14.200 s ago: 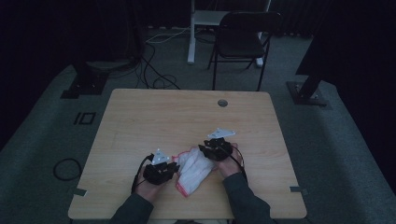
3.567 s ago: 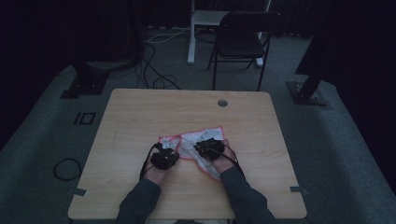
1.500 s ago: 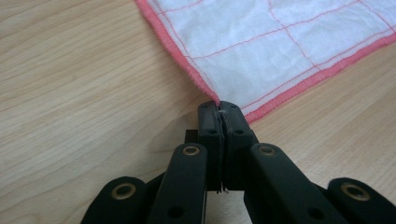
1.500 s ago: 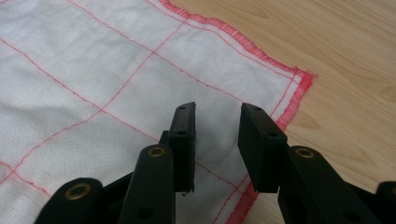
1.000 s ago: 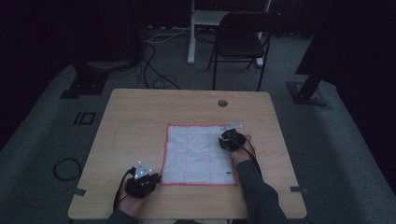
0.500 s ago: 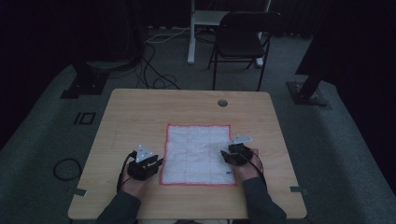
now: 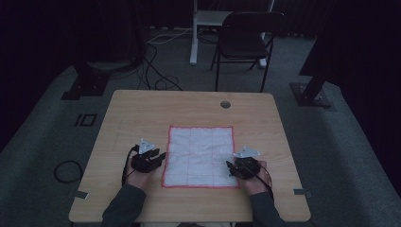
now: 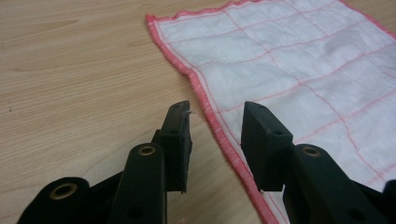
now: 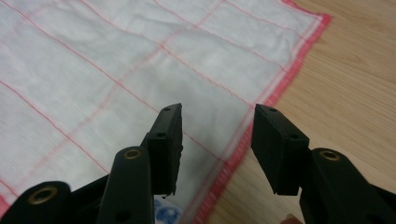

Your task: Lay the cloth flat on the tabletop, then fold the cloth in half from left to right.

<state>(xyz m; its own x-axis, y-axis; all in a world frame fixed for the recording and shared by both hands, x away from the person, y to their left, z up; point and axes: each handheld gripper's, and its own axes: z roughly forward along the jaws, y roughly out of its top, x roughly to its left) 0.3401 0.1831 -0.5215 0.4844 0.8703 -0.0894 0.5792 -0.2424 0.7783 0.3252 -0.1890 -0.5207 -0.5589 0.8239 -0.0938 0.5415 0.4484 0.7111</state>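
Since the white square cloth with red grid lines and red hem (image 7: 200, 156) lies flat mid-table, both tools sit at its near side edges, likely lining up for a grab. Left gripper (image 8: 215, 119): jaws spread, straddling the left hem, nothing pinched. Right gripper (image 9: 215, 122): jaws spread over the right hem, empty. Count: one cloth, two grippers, one light wooden table (image 7: 142, 111), one black folding chair (image 7: 246, 38) behind.

Table (image 7: 142, 113) is lying bare around the flat cloth (image 7: 201, 151); nothing is blocking my grippers. Only a small hole (image 7: 225, 104) is sitting near the far edge.
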